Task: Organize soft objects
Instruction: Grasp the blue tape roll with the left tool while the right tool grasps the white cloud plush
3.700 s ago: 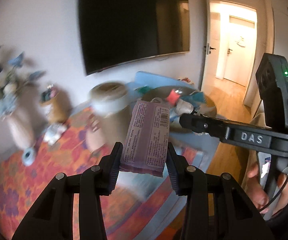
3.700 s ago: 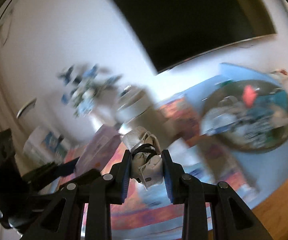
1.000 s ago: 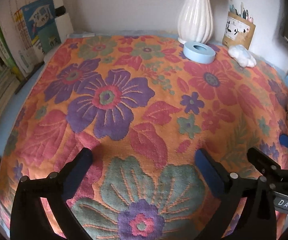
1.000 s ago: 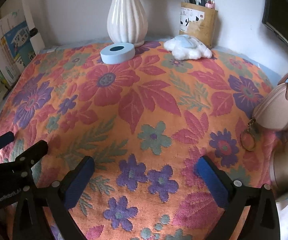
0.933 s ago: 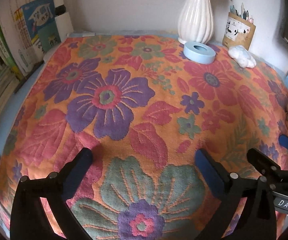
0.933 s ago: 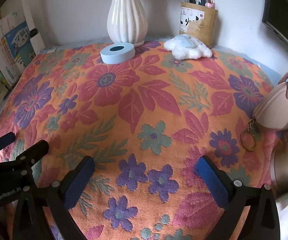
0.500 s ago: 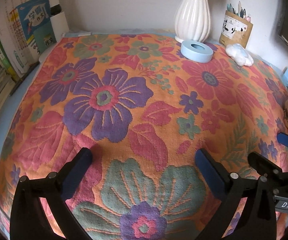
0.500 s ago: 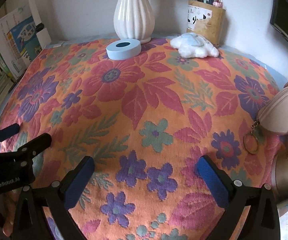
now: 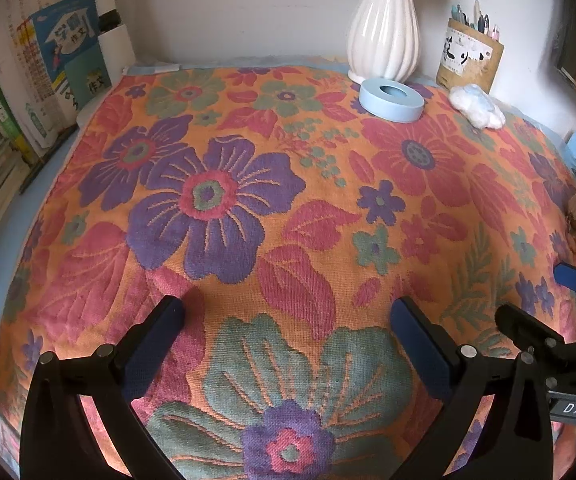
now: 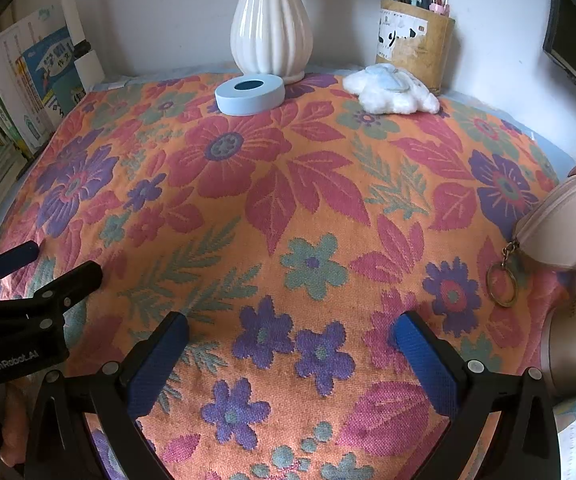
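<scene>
Ahead of you the floral cloth (image 10: 288,208) lies bare; vase (image 10: 270,20), blue ring (image 10: 249,93), plush cloud (image 10: 392,90) line the back, purse (image 10: 560,232) blocks right.

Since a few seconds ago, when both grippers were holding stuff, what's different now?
Both let go: the left gripper, which clamped a purple packet, and the right gripper, which clamped a small white bundle, are now open and empty above the floral cloth. Over the last second the views barely shifted; the blue ring and white plush stayed put.
</scene>
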Demonstrator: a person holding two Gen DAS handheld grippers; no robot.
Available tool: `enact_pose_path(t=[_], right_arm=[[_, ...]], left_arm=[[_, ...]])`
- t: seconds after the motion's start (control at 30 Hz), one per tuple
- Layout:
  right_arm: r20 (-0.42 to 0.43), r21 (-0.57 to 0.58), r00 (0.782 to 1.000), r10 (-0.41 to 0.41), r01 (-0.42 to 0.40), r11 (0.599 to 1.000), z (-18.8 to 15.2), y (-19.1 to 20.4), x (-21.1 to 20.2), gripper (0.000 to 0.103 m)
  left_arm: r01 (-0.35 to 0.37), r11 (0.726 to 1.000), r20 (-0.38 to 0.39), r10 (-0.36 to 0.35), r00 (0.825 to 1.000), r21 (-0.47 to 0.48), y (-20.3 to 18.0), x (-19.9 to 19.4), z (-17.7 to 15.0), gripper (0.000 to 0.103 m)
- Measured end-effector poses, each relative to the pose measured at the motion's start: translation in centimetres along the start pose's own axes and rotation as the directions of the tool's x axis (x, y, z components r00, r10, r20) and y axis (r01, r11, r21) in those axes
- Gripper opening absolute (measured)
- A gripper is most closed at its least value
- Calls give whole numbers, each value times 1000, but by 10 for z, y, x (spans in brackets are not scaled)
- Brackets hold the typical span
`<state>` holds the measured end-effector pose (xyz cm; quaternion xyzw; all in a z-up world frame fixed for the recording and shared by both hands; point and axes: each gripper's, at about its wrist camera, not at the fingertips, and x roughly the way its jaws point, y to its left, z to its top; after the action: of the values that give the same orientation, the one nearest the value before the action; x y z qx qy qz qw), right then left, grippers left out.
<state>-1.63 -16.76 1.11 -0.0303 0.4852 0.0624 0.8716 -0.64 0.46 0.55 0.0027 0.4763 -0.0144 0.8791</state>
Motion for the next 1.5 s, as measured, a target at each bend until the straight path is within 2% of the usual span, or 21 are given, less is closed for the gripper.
enact_pose_path(t=[0.1,0.17,0.23,0.3,0.4,0.47,0.53,0.67,0.73,0.83,0.93,1.07,1.13,1.2,1.23,1.27,1.3,1.33,1.37,1.43,1.5], right_arm=[[-25,9,1000,-1,1,1000,-1,-3,-2,103],[-67,53,998,14,-11,999,7,-7,-6,103],[-42,96,998,38,-34,995,22,-16,-15,103],[-2,148,1000,23,-22,989,48,-28,-25,103],[40,216,999,11,-20,976,77,-48,-30,103],[54,263,998,-16,1,965,93,-62,-29,103],[57,326,998,-16,-3,945,109,-79,-22,103],[62,448,998,18,-44,893,130,-110,-4,103],[51,493,997,63,-80,866,141,-121,15,103],[35,516,989,141,-139,845,152,-129,43,101],[37,568,992,117,-117,815,158,-139,58,101],[79,632,985,151,-167,756,164,-142,80,103],[97,612,990,103,-141,778,169,-132,82,103],[95,585,995,21,-73,808,173,-121,83,98],[95,574,995,-17,-41,818,173,-117,83,89],[96,558,993,-63,-2,830,173,-113,83,81],[98,537,989,-110,40,843,172,-107,82,67],[111,506,983,-149,73,860,168,-101,81,62],[116,499,981,-155,77,863,166,-98,80,56],[151,485,982,-113,26,874,163,-94,73,55],[161,453,982,-98,14,892,154,-86,64,54]], left_arm=[[-25,999,-44,26,999,20,1,-2,13,102],[-3,1000,5,3,1000,21,6,-15,32,102],[28,1000,26,-28,999,10,9,-23,52,102],[74,997,62,-74,995,6,9,-30,73,102],[48,999,133,-46,990,-12,2,-37,94,102],[73,997,161,-72,984,2,-8,-36,108,102],[86,996,155,-90,984,35,-21,-28,121,102],[221,971,93,-229,969,96,-43,16,147,102],[258,961,74,-266,961,101,-51,33,152,102],[245,959,74,-256,964,140,-66,53,158,102],[208,962,77,-225,971,179,-77,67,159,102],[215,964,75,-228,971,154,-80,82,157,102],[198,971,28,-203,979,133,-81,94,157,96],[200,972,31,-205,978,122,-81,95,159,91],[206,971,38,-213,976,123,-81,94,158,88],[218,966,41,-226,973,139,-84,92,156,79],[217,964,50,-227,973,156,-87,89,154,67],[219,959,57,-233,971,178,-92,86,151,64],[168,963,86,-189,978,209,-103,83,149,64],[117,963,123,-151,981,245,-113,76,143,63],[127,958,155,-171,973,259,-116,64,136,63]])
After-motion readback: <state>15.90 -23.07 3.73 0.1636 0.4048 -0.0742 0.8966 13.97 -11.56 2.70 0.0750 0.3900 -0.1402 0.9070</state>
